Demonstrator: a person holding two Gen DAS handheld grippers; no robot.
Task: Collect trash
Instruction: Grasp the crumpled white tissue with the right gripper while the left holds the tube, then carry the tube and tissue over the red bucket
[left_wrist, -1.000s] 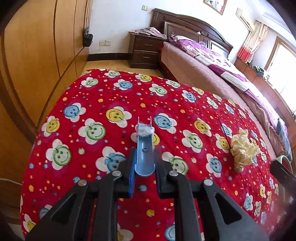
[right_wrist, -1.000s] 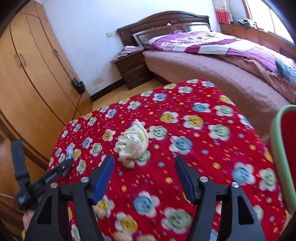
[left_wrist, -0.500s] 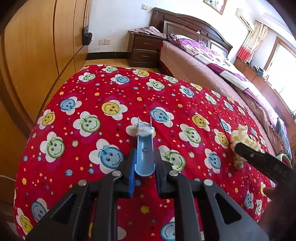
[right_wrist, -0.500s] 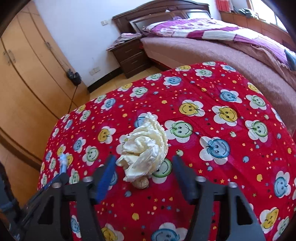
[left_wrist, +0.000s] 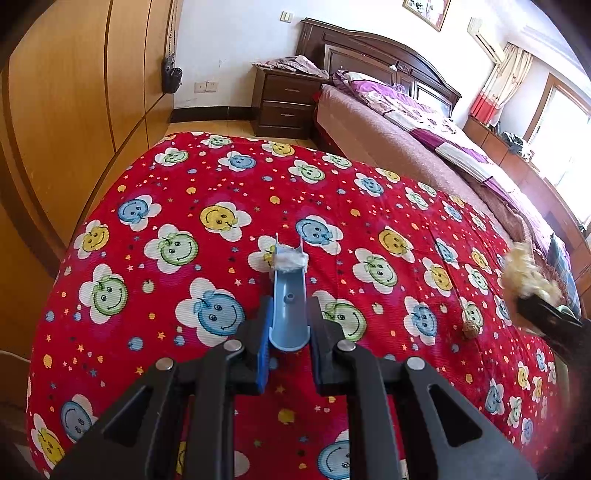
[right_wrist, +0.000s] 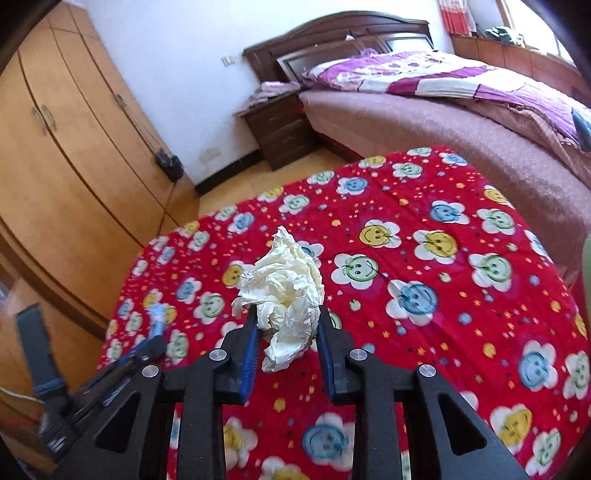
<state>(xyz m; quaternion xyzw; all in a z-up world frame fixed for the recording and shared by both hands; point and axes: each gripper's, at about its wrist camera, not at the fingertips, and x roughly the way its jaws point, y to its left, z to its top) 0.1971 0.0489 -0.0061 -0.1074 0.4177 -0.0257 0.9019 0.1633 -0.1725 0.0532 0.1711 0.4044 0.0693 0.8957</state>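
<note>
My left gripper (left_wrist: 289, 317) is shut on a blue plastic scoop-like tool (left_wrist: 288, 295) with a small white wad (left_wrist: 290, 260) at its tip, held above the red smiley-flower cloth (left_wrist: 184, 206). My right gripper (right_wrist: 286, 325) is shut on a crumpled cream paper ball (right_wrist: 286, 291), lifted above the cloth (right_wrist: 443, 295). In the left wrist view the paper ball (left_wrist: 528, 275) shows blurred at the right edge. A small brown nut-like piece (left_wrist: 470, 329) lies on the cloth. The left gripper with the blue tool (right_wrist: 157, 317) shows at the right wrist view's lower left.
Wooden wardrobes (left_wrist: 66, 110) stand on the left. A dark nightstand (left_wrist: 288, 103) and a bed with a purple blanket (right_wrist: 461, 110) lie beyond the cloth. A green rim (right_wrist: 585, 254) shows at the right edge.
My right gripper moved onto the cream paper ball, closed on it and lifted it off the cloth, leaving the brown piece behind. My left gripper kept its hold on the blue tool.
</note>
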